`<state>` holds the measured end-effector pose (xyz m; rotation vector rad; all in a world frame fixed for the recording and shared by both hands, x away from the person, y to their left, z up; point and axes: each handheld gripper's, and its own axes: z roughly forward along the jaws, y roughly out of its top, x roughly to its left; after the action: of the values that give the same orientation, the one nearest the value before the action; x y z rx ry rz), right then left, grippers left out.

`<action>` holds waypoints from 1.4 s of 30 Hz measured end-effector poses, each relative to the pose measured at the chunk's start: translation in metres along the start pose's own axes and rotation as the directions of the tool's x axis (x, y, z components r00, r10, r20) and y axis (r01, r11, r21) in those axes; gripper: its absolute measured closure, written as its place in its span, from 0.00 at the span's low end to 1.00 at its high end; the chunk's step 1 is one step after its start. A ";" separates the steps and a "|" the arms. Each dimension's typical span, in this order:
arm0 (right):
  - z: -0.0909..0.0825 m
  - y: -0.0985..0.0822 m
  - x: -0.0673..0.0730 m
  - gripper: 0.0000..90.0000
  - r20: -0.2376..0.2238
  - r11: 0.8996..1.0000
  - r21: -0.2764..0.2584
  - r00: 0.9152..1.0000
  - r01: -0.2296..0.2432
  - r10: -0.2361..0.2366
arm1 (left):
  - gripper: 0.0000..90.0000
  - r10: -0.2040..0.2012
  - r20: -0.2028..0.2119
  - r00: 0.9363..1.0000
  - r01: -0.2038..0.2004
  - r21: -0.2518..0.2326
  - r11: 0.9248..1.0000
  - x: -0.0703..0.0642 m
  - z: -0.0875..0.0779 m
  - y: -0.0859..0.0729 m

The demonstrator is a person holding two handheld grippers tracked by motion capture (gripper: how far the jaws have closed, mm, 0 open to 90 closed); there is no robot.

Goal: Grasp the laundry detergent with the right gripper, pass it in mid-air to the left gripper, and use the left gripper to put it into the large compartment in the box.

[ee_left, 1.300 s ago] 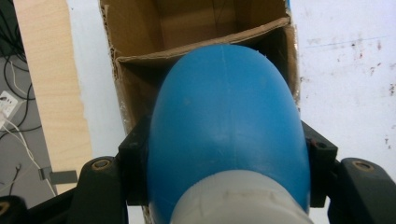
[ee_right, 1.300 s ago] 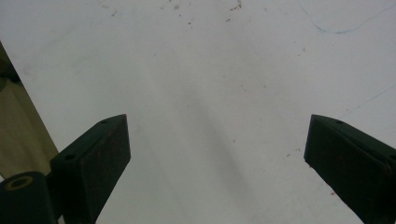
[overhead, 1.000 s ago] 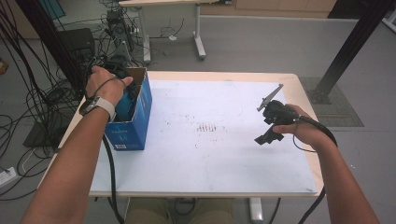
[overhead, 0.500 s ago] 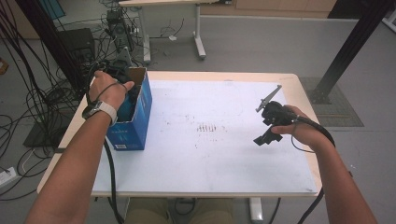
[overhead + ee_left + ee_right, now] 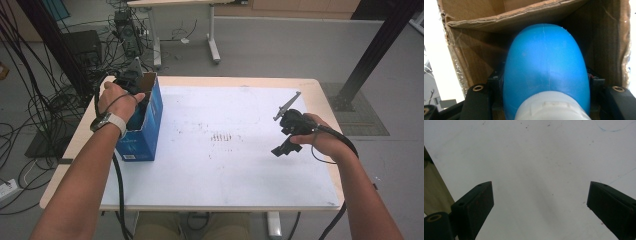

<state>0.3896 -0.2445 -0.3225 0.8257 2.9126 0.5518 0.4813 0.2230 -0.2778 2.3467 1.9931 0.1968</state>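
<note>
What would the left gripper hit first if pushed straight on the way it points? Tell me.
Probably the inner cardboard wall of the box. The left gripper is shut on the blue bottle, whose rounded end would meet that wall first; depth is hard to judge.

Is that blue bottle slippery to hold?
Probably a bit: the blue bottle looks smooth, glossy and rounded. The left gripper is clamped on both its sides inside the cardboard box. It would likely roll if laid down.
</note>
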 end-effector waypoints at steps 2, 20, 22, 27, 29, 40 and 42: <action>0.000 0.000 0.000 0.08 0.000 1.000 0.002 1.000 -0.003 0.003 | 0.42 0.003 0.002 1.000 -0.003 0.006 1.000 0.000 0.000 0.000; 0.000 0.003 0.001 0.08 0.003 1.000 -0.001 1.000 0.002 -0.002 | 0.42 0.006 0.004 1.000 -0.006 0.000 1.000 0.002 0.001 0.000; 0.000 0.003 0.000 0.08 0.002 1.000 0.001 1.000 0.000 0.000 | 0.42 0.005 0.005 1.000 -0.005 0.000 1.000 0.002 0.001 0.000; 0.000 0.002 0.000 0.08 0.004 1.000 0.000 1.000 0.002 -0.002 | 0.42 0.003 0.008 1.000 -0.003 0.002 1.000 0.002 0.001 0.000; 0.000 0.001 0.000 0.08 0.005 1.000 0.001 1.000 -0.001 0.001 | 0.42 0.004 0.007 1.000 -0.005 0.002 1.000 0.002 0.001 0.000; -0.002 0.002 0.000 0.08 0.008 1.000 -0.001 1.000 -0.001 0.001 | 0.42 0.004 0.010 1.000 -0.004 0.000 1.000 0.003 0.002 -0.001; -0.002 0.002 0.000 0.08 0.007 1.000 -0.002 1.000 0.000 0.000 | 0.42 0.003 0.008 1.000 -0.003 0.001 1.000 0.003 0.002 -0.001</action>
<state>0.3902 -0.2435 -0.3200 0.8257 2.9051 0.5497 0.4811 0.2261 -0.2794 2.3473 1.9861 0.1861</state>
